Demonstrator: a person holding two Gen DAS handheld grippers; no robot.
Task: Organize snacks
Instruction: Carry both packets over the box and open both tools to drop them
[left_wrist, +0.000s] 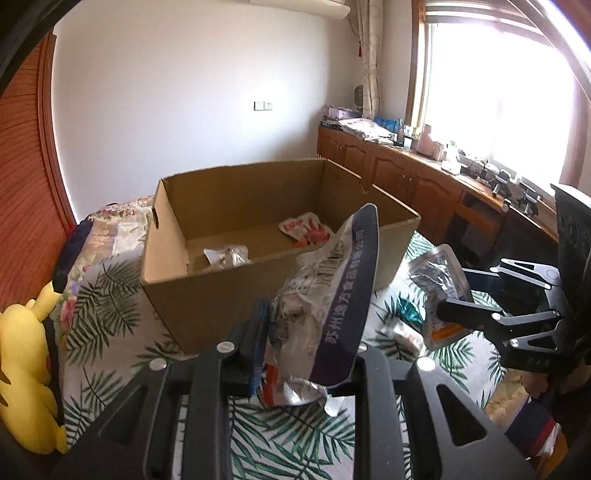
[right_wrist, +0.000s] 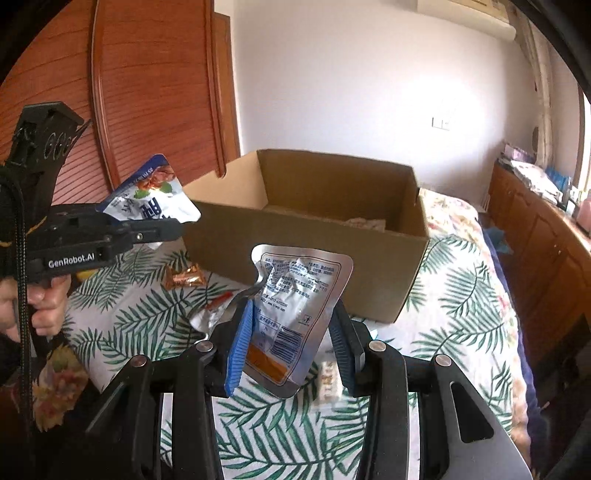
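Cardboard box (left_wrist: 207, 295) sits open on leaf-print bed (right_wrist: 147, 314), two packets already inside. Left claw (left_wrist: 306, 347) clamps purple-edged foil pouch (left_wrist: 325, 295); right claw (right_wrist: 291, 339) clamps silver pouch (right_wrist: 295, 295). Both held short of box. Carry step; next, reach over rim, release.

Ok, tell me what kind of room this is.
Most likely a bedroom at home. The cardboard box sits on a bed with a palm-leaf bedspread, a yellow plush toy lies beside it, and wooden cabinets run under a curtained window.
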